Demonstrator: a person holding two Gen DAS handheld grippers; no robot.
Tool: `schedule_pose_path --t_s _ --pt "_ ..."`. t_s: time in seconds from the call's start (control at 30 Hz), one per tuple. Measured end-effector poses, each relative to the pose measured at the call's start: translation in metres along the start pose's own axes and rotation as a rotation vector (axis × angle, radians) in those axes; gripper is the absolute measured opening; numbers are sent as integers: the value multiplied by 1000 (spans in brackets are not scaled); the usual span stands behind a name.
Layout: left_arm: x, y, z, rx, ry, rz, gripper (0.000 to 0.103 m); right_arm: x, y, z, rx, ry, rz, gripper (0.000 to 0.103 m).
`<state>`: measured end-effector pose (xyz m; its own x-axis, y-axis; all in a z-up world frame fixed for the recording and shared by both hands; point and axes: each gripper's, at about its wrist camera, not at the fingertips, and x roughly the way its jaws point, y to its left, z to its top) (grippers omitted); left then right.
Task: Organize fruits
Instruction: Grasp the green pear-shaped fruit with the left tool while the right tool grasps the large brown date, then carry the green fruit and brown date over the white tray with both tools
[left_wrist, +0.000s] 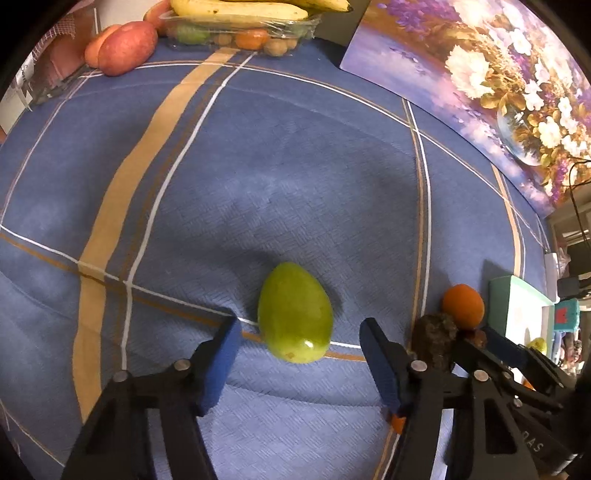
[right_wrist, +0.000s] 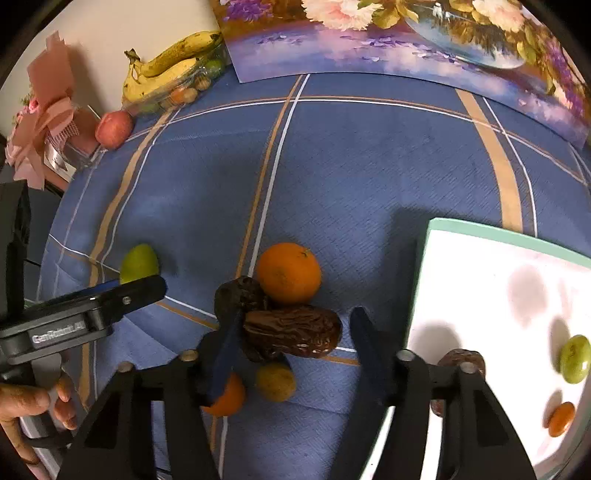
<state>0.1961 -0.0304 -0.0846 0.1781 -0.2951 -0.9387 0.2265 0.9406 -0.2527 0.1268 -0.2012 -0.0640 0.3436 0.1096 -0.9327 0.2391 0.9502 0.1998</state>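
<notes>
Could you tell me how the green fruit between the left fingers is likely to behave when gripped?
The green fruit looks smooth and glossy, so it may slip between the blue fingers. Its egg shape suggests it could roll on the soft tablecloth if nudged. It appears firm, not floppy.

The worktop (left_wrist: 295, 166) is covered in matt woven cloth with a fine ribbed texture. Between the pads of the left hand-held gripper (left_wrist: 299, 354), the green fruit (left_wrist: 294, 314) has smooth, glossy skin. Between the right hand-held gripper (right_wrist: 291, 343) fingers, the brown fruit (right_wrist: 291, 334) is wrinkled with a slight sheen. Beyond it, the orange (right_wrist: 289, 273) is matt and finely pitted. Gripper fingers (left_wrist: 218, 365) are matt black plastic with metal pins.
</notes>
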Motion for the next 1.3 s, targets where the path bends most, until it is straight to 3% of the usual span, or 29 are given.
schedule_pose_path --t_s 0.07,0.13,0.33,0.73,1.3 --pt "0 0 0 -4 -4 1 50 0 0 0 -1 -1 0 57" --pt "0 0 1 -4 -10 11 41 0 0 1 0 -1 1 57" --pt "-1 0 2 -3 -18 4 41 -5 1 1 1 -13 9 57" --pt "-46 -16 -6 37 -96 -37 41 -62 -4 -5 -8 -127 10 57" --pt "-69 -69 -40 134 -98 -79 41 -125 -39 -15 33 -231 -133 57"
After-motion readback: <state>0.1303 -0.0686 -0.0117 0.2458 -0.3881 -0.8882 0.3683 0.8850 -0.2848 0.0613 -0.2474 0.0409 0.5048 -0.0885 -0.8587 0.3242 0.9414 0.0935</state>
